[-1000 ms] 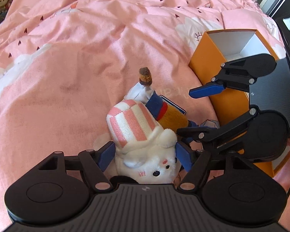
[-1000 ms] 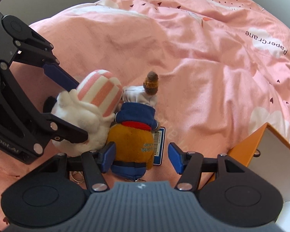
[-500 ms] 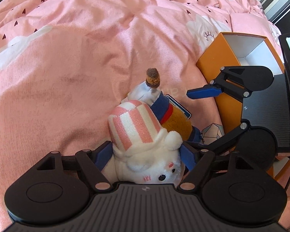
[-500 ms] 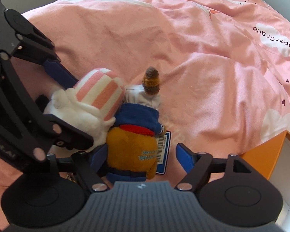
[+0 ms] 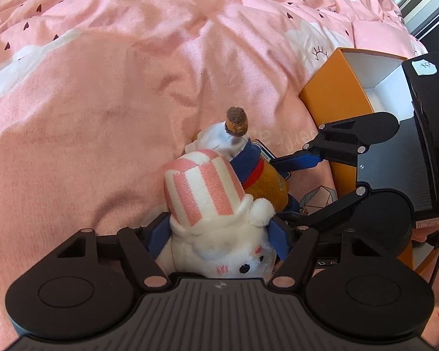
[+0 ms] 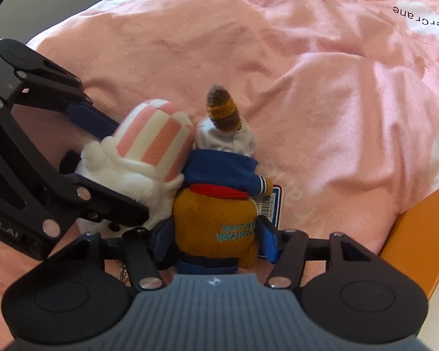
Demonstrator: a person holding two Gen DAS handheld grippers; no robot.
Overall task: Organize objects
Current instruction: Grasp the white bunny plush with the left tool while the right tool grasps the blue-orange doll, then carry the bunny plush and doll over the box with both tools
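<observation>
Bedspread (image 5: 108,111), plush toys (image 5: 219,234) between hand-held gripper (image 5: 219,235) pads

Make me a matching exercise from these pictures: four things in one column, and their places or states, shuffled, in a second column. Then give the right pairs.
Things
1. white plush toy with a pink-and-white striped hat
2. orange-brown plush toy in a blue jacket
3. open orange cardboard box with a white inside
4. pink printed bedspread

Places or states
A. lies under everything
B. between the right gripper's blue fingers
C. stands empty at the bed's edge
D. between the left gripper's blue fingers

Pairs: 1-D, 2-B, 3-C, 4-A
</observation>
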